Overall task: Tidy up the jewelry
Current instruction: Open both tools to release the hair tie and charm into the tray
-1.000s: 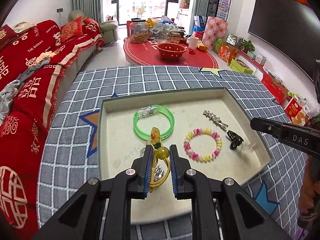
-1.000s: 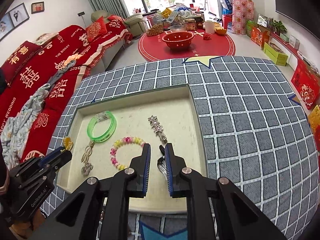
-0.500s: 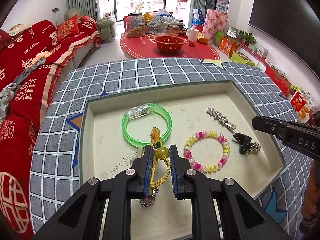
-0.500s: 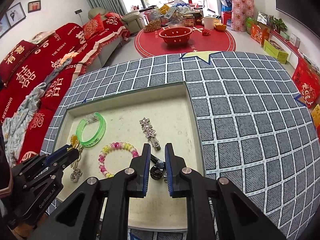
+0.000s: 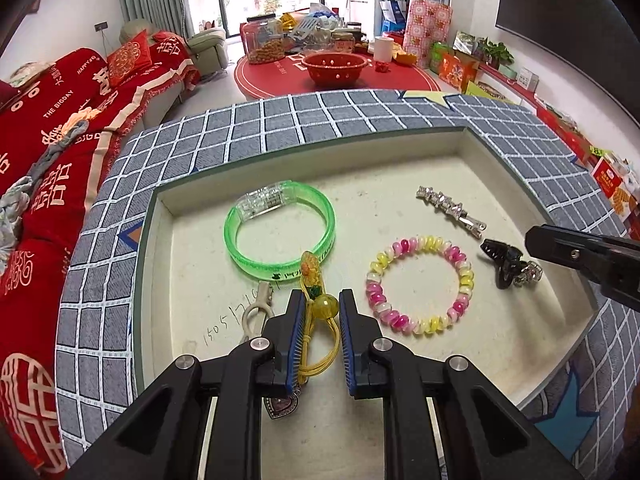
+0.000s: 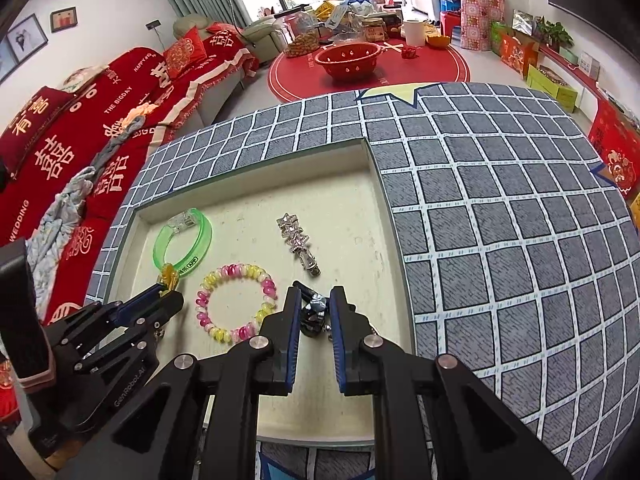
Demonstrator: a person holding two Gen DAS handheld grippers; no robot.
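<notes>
A cream tray point(image 5: 400, 160) sits on the checked cloth. In it lie a green bangle point(image 5: 280, 236), a pink-and-yellow bead bracelet point(image 5: 420, 284), a silver hair clip point(image 5: 450, 210) and a black claw clip with a ring point(image 5: 508, 268). My left gripper point(image 5: 319, 304) is shut on a yellow cord charm point(image 5: 316, 300) low over the tray's near left; its metal charms hang below. My right gripper point(image 6: 313, 304) is nearly closed around the black claw clip point(image 6: 314, 312) on the tray floor. It also shows at the right of the left wrist view point(image 5: 580, 256).
The grey checked cloth point(image 6: 500, 220) covers the table around the tray. A red sofa point(image 5: 48, 120) stands left, and a red round table point(image 5: 340, 72) with a red bowl stands behind. Boxes line the right wall.
Both grippers have moved forward and lower over the tray. The left carried the yellow charm with it; the right has come around the black claw clip.
</notes>
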